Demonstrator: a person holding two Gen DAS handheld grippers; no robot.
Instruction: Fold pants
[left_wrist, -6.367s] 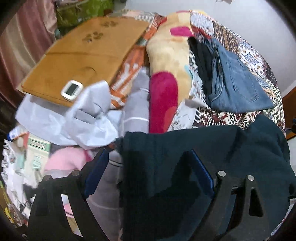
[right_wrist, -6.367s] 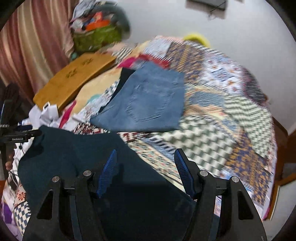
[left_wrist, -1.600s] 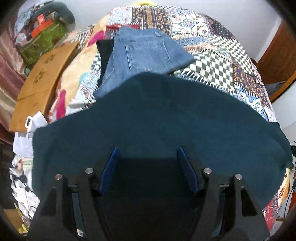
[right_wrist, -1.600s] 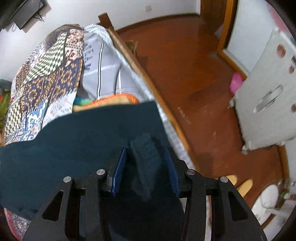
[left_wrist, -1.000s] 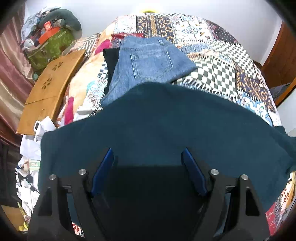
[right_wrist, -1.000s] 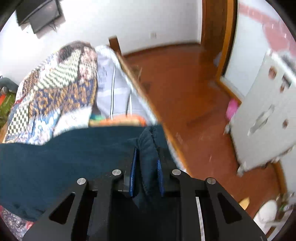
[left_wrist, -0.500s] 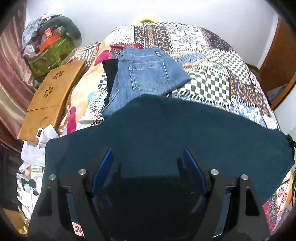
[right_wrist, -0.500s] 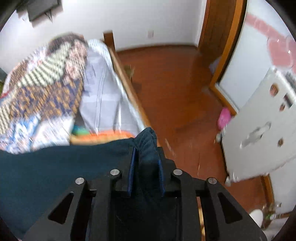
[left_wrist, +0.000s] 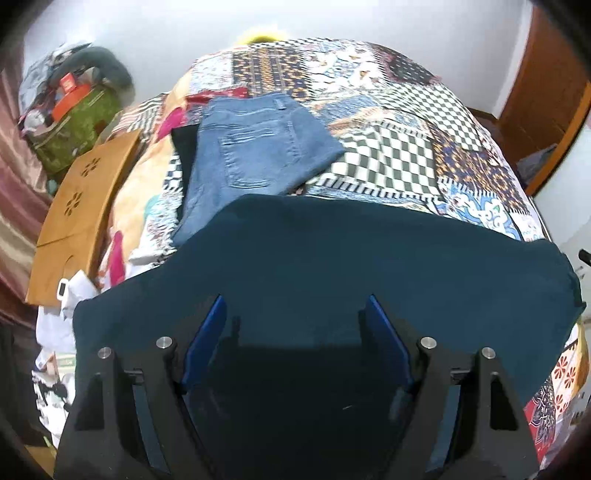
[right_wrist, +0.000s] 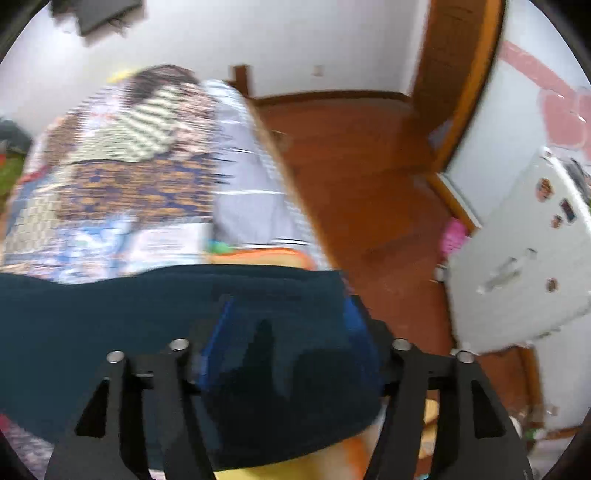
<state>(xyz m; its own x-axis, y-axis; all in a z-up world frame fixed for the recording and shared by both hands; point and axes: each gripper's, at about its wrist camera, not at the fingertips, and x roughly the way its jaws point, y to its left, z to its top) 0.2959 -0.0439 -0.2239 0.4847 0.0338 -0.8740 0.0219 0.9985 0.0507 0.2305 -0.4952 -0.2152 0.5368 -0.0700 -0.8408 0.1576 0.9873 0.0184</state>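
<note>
Bedding first: your quilt (left_wrist: 391, 162) covers the bed in checks and patchwork, and the dark teal pants (left_wrist: 332, 266) lie spread flat across its near end, reaching almost from one side to the other. Beyond them sit folded jeans (left_wrist: 255, 147), their near edge just touching or slightly tucked under the pants' far edge. A wooden board (left_wrist: 77, 206) lies along the bed's left side.

Your left gripper (left_wrist: 295, 332) hangs over the near middle of the pants with its jaws wide; the cloth runs flat beneath and between the blue pads (left_wrist: 205, 343), but nothing is pinched.

Your right gripper (right_wrist: 288, 332) is at the pants' (right_wrist: 110, 325) end by the bed's edge, above the wooden floor (right_wrist: 369, 177). Its jaws have just been opening, and they now stand apart with the cloth lying loose between them, the pads no longer pressing it. That view is blurred, so finer detail of the hem cannot be told.
</note>
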